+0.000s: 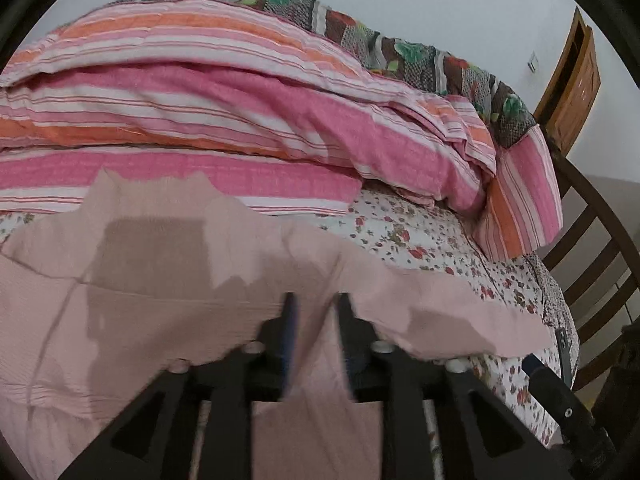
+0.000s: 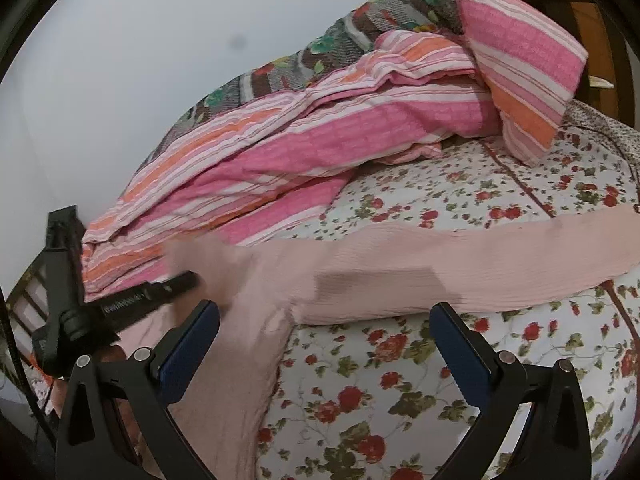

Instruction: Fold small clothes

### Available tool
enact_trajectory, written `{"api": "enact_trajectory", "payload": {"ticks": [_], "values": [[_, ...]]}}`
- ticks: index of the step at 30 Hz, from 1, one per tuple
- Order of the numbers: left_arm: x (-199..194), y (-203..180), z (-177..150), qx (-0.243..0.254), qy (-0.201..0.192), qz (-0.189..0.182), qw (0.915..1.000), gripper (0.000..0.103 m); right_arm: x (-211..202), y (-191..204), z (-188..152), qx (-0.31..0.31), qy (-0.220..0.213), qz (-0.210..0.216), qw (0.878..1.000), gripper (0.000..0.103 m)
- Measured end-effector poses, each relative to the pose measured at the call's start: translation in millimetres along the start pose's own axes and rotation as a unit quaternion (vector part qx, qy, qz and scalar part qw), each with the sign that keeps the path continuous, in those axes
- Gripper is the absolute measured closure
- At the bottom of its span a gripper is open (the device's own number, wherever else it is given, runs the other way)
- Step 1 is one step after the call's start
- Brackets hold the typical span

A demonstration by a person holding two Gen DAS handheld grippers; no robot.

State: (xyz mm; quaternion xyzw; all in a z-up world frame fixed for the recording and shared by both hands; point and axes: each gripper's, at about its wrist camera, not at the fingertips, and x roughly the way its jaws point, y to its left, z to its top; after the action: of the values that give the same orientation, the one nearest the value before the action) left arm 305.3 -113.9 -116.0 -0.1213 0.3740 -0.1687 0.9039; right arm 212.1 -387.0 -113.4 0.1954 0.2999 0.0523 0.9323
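A pale pink ribbed garment [image 1: 152, 280] lies on the floral bedsheet [image 1: 420, 240]. My left gripper [image 1: 316, 320] is shut on a fold of this garment and lifts it, so the cloth drapes over and between its fingers. In the right wrist view the same garment [image 2: 460, 264] stretches across the bed as a long band, with one end hanging down at the left. My right gripper [image 2: 324, 340] is open and empty, just in front of the garment's near edge. The left gripper [image 2: 132, 296] shows at the far left there, holding the cloth's end.
A bunched pink, orange and white striped quilt [image 1: 240, 112] fills the back of the bed, with a floral patchwork blanket [image 1: 360, 36] behind it. A striped pillow [image 2: 528, 68] leans at the head. A dark wooden bed frame [image 1: 592, 248] stands on the right.
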Motion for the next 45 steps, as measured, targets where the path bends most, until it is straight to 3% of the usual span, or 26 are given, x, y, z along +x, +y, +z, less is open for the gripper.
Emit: {"api": "enact_trajectory", "payload": {"ticks": [2,3,7,11,13,17,22,24,25,28,31,33,40,44,45], "values": [[-24,14,-5,-0.006,-0.028,0.009,0.9996,0.031,2,5,-2,-0.004,0.003,0.01,1.0,0.0],[-32,22,-1,-0.009,-0.042,0.018,0.9989,0.027,4,8,-2,-0.004,0.004,0.013,1.0,0.001],[-72,69,-7,-0.035,-0.077,0.1,0.9914,0.027,17,22,-7,0.0,0.022,0.037,0.999,0.011],[-110,129,-36,-0.08,-0.106,0.162,0.9779,0.027,37,39,-14,-0.005,0.052,0.057,0.997,0.042],[-119,156,-46,-0.104,-0.113,0.174,0.9727,0.027,48,48,-17,-0.017,0.065,0.05,0.996,0.049],[-124,191,-54,-0.109,-0.084,0.183,0.9735,0.027,65,63,-24,-0.047,0.07,0.022,0.996,0.053],[-129,208,-59,-0.124,-0.088,0.154,0.9762,0.027,86,64,-26,-0.045,0.087,0.004,0.995,0.057],[-130,215,-58,-0.138,-0.086,0.134,0.9776,0.027,91,61,-25,-0.046,0.089,-0.004,0.995,0.073],[-132,218,-58,-0.14,-0.087,0.129,0.9778,0.027,94,61,-25,-0.048,0.092,-0.004,0.995,0.076],[-137,219,-54,-0.135,-0.094,0.135,0.977,0.027,102,64,-28,-0.062,0.103,-0.008,0.993,0.077],[-136,223,-52,-0.141,-0.084,0.105,0.9807,0.027,104,66,-31,-0.073,0.108,-0.005,0.991,0.08],[-133,222,-52,-0.143,-0.075,0.087,0.983,0.027,102,61,-31,-0.061,0.104,0.011,0.993,0.098],[-121,205,-42,-0.121,-0.071,0.057,0.9885,0.027,74,63,-23,-0.065,0.038,0.026,0.997,0.1],[-101,197,-38,-0.112,-0.055,0.077,0.9892,0.027,79,60,-25,-0.061,0.059,0.012,0.996,0.1],[-97,198,-38,-0.116,-0.048,0.082,0.9887,0.027,82,59,-26,-0.059,0.068,0.009,0.996,0.095]]}}
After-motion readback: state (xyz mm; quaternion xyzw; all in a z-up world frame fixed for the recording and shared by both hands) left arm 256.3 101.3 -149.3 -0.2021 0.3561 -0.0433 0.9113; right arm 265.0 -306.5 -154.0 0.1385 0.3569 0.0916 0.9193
